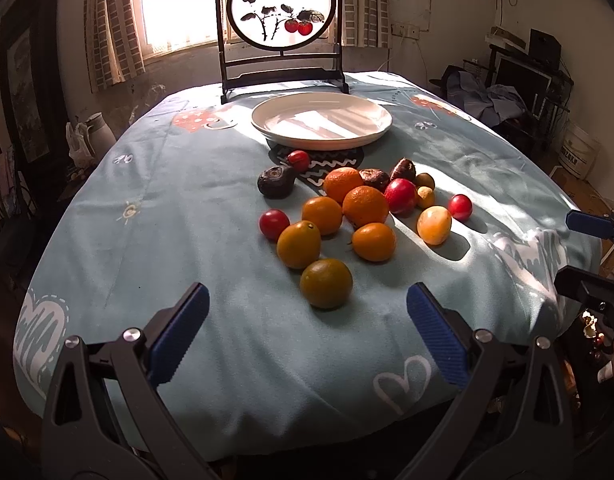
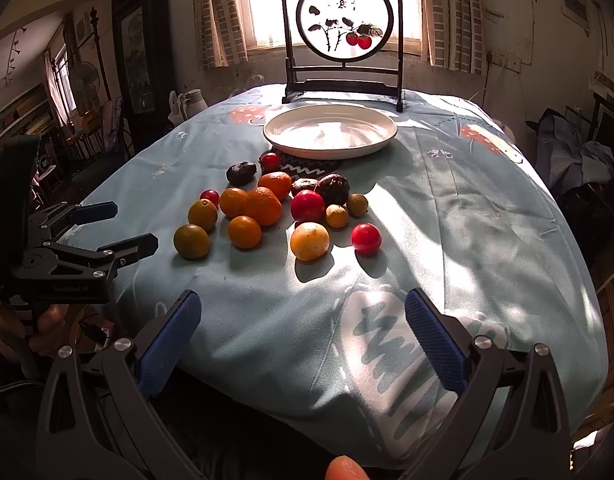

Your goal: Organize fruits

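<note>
Several fruits lie in a loose heap on the blue cloth: oranges (image 1: pixel 365 205) (image 2: pixel 263 205), a greenish orange (image 1: pixel 326 283) (image 2: pixel 191 241), red plums (image 1: pixel 400 196) (image 2: pixel 308 206), small red tomatoes (image 1: pixel 274 224) (image 2: pixel 366 238), a yellow fruit (image 1: pixel 434 225) (image 2: pixel 310 241) and dark passion fruits (image 1: pixel 275 182) (image 2: pixel 334 189). An empty white plate (image 1: pixel 322 120) (image 2: pixel 330 131) stands behind them. My left gripper (image 1: pixel 307 332) is open and empty, in front of the greenish orange. My right gripper (image 2: pixel 303 336) is open and empty, near the table's front edge.
A dark framed round screen with painted fruit (image 1: pixel 279 4) (image 2: pixel 345 20) stands at the table's far edge behind the plate. A patterned dark mat (image 1: pixel 327 164) lies under the plate. The left gripper shows at the left of the right wrist view (image 2: pixel 119 228). Furniture surrounds the table.
</note>
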The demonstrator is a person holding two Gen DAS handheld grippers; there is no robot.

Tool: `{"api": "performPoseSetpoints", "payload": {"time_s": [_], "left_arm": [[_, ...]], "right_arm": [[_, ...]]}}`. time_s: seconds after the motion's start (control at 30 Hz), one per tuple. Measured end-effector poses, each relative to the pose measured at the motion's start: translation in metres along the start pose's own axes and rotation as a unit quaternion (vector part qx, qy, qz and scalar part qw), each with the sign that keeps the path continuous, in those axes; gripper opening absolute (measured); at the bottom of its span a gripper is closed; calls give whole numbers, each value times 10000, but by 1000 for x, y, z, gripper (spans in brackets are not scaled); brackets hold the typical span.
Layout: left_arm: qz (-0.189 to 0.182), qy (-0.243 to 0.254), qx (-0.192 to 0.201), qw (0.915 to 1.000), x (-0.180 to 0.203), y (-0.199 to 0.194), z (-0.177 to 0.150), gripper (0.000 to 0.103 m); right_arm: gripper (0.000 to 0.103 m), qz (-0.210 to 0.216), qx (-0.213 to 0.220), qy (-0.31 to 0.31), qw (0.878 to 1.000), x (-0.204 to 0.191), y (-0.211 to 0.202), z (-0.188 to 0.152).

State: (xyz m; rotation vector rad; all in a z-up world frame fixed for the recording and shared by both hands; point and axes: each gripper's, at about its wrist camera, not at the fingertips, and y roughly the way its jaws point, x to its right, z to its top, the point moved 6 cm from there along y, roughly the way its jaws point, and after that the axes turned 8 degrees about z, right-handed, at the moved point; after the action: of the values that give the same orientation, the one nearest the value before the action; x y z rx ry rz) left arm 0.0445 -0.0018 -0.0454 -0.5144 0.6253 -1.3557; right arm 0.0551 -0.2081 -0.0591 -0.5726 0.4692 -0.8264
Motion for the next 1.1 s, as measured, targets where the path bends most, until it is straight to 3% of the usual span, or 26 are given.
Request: {"api": "performPoseSetpoints", "payload": {"time_s": [1.1], "left_arm": [[9, 6, -28, 10000, 0, 0, -3, 101]], "right_arm": [[102, -30, 18, 3, 10000, 1, -3, 0]]}}
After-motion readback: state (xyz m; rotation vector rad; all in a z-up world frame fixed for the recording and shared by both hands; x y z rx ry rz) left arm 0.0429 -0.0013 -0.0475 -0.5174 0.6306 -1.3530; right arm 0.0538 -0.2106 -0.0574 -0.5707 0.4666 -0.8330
